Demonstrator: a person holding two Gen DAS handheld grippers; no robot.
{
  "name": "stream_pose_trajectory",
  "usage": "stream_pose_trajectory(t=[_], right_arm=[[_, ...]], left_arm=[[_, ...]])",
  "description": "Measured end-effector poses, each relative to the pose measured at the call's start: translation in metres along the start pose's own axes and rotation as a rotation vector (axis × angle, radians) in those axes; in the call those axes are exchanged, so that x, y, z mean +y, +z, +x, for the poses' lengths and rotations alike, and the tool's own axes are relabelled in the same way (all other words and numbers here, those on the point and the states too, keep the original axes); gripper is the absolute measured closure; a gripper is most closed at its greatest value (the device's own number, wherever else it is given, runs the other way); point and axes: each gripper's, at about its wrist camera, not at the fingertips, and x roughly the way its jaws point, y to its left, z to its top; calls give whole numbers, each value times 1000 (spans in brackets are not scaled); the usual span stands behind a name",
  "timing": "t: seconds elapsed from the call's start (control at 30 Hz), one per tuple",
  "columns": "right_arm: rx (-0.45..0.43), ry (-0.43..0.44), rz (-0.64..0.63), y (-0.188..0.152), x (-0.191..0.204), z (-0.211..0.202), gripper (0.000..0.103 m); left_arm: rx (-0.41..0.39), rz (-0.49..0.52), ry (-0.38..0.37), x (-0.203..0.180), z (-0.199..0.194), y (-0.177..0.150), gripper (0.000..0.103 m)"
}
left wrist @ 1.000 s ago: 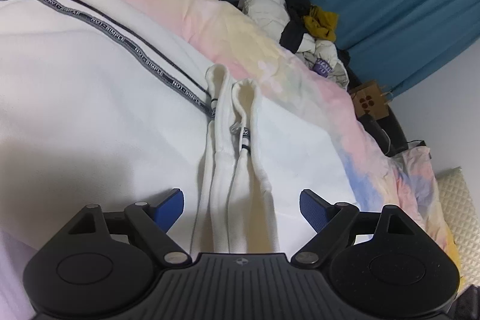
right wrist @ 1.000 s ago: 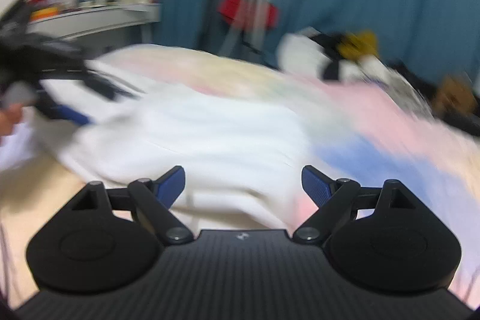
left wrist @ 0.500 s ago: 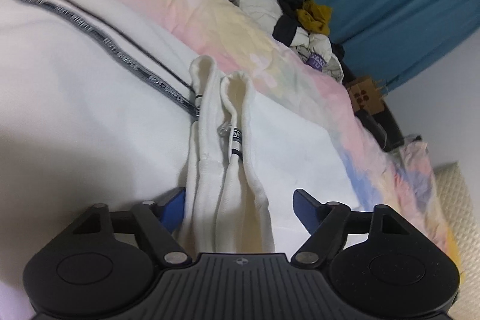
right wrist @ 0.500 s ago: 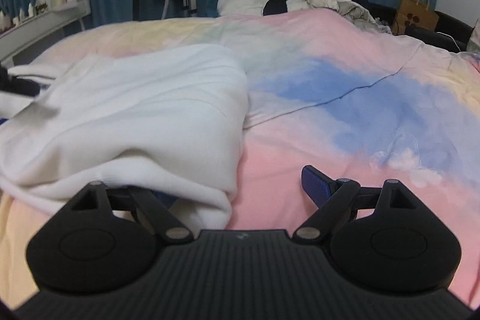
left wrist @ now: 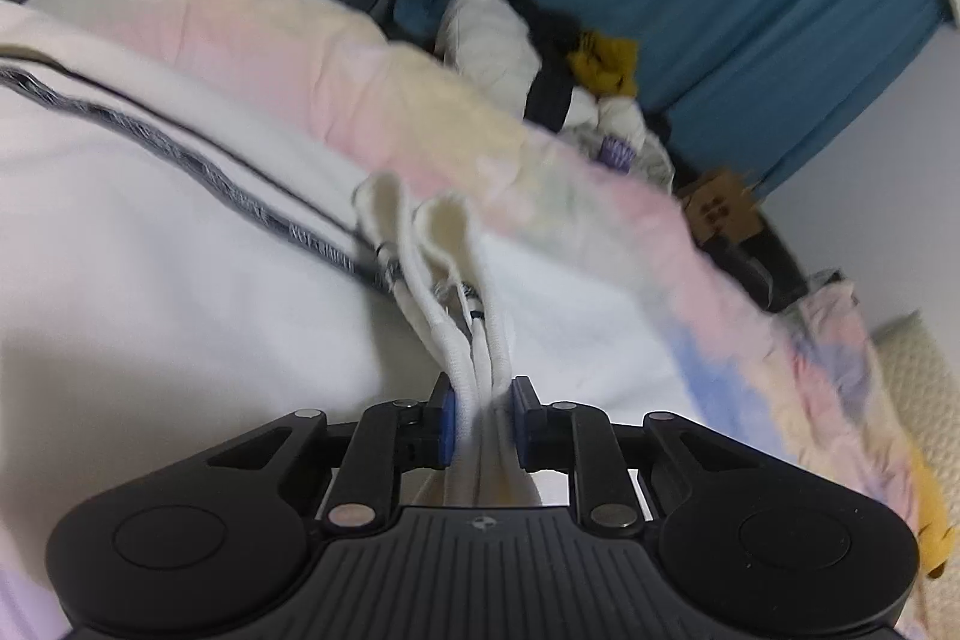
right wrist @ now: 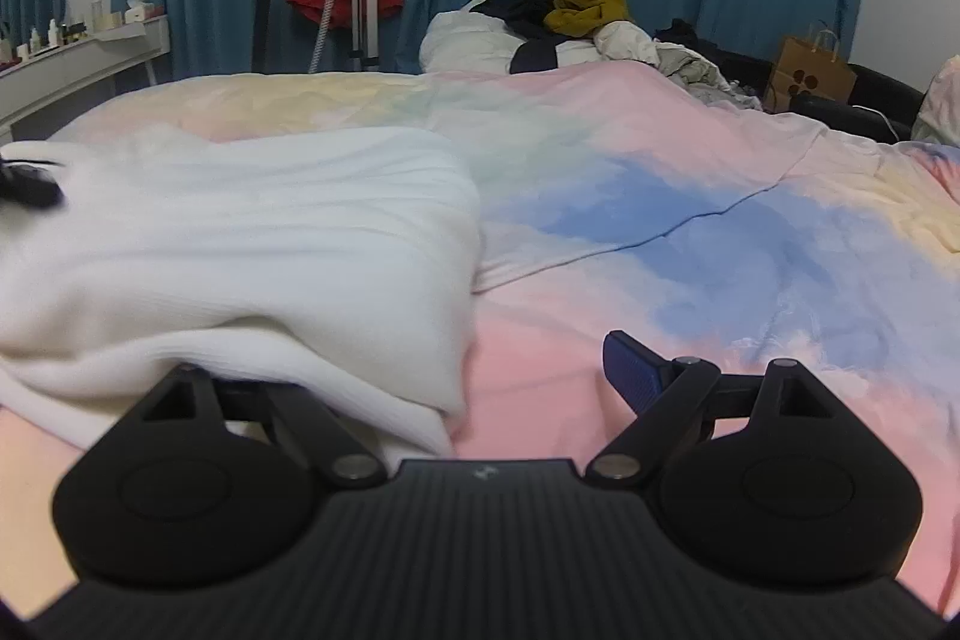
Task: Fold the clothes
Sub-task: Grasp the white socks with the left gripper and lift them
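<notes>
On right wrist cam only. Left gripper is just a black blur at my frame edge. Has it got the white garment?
Observer: Yes. The left gripper is shut on bunched edge folds of the white garment; several layers pass between its pads.
Operator: Any markings on that side? It's plain white here.
Observer: A grey lettered stripe runs across the garment toward the pinched folds. The lettering is too blurred to read.
Operator: Anything else in the pinch?
Observer: What looks like a thin white cord with a dark band sits between the folds, just ahead of the pads.
</notes>
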Motion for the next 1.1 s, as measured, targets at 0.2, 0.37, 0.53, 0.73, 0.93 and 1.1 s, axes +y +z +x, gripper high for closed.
stream_pose_trajectory(t=[0.2, 0.37, 0.53, 0.73, 0.93, 1.1], right_arm=[[36, 7, 53, -9, -10, 11, 15], [95, 43, 88, -3, -8, -1, 15], [77, 149, 175, 2, -9, -49, 15], [-193, 308, 252, 20, -15, -91, 15], [-187, 262, 195, 26, 4, -40, 36], [-5, 270, 156, 2, 18, 5, 67]], left_arm=[[39, -7, 93, 17, 6, -7, 83], [48, 14, 124, 19, 10, -10, 81], [40, 28, 131, 18, 6, -13, 80], [10, 52, 133, 13, -7, -15, 80], [11, 59, 140, 14, -8, -17, 80], [11, 60, 162, 11, -3, -17, 76]])
